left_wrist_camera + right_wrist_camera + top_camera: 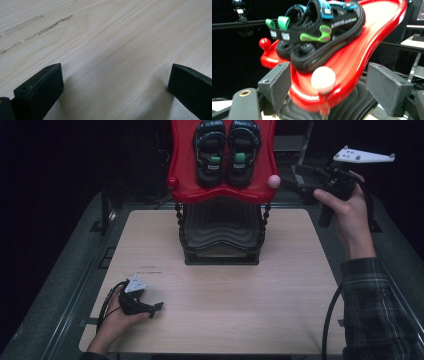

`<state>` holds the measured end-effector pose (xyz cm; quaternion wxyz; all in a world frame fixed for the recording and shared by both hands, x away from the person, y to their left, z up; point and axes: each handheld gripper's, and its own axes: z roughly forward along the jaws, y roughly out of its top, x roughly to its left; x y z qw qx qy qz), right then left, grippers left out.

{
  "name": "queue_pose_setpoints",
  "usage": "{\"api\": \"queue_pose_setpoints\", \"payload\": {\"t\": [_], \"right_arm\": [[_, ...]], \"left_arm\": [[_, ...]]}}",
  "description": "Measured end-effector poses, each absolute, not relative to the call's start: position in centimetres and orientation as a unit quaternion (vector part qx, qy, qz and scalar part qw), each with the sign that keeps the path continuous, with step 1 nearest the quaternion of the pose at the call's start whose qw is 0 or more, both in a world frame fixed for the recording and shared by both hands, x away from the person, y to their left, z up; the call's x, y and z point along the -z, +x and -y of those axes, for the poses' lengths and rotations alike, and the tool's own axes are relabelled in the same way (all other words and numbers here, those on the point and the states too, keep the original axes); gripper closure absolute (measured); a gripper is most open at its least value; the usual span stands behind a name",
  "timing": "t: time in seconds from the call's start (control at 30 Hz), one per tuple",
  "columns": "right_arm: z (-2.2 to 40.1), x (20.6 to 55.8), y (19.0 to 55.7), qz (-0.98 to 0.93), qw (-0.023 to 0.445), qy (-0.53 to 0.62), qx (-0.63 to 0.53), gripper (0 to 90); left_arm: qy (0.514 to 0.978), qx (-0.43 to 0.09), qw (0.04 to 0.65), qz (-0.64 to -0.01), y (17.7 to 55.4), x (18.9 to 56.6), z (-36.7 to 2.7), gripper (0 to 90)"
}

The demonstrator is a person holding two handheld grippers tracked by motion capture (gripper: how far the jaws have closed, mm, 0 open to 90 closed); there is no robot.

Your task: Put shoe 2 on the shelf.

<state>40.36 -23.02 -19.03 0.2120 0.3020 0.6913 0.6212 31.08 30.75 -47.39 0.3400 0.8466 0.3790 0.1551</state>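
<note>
at the near left corner of the pale wooden table (280,285), a hand rests the left gripper (159,307) low on the bare boards, its jaws standing wide with nothing but wood grain between them, seemingly parked out of the way. open tabletop stretches from there to the black ribbed stand (220,232) at the far edge, leaving ample room to move. on top of it, a tilted red tray (181,155) cradles a pair of black sandals (227,151) with green and blue straps, side by side, heels toward the table, the raised rim likely keeping them from sliding off. off the table's right side, the right gripper (289,183) is held level, aimed at the tray's near right corner beside its white knob (274,181). its jaws are spread wide and hold nothing, bracketing knob and rim in its own view, apparently lining up a grasp there.
</note>
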Motion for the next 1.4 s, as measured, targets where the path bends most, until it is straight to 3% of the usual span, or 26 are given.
{"api": "queue_pose_setpoints", "payload": {"t": [0.73,1.4], "right_arm": [[25.9,29.4,34.9,-0.703,0.187,0.351,-0.589,20.6],[25.7,38.2,30.6,-0.742,0.157,0.388,-0.524,20.6]], "left_arm": [[0.844,-0.156,0.342,-0.381,31.1,47.4,-30.7,0.0],[0.845,-0.156,0.343,-0.38,31.0,47.4,-30.7,0.0]]}}
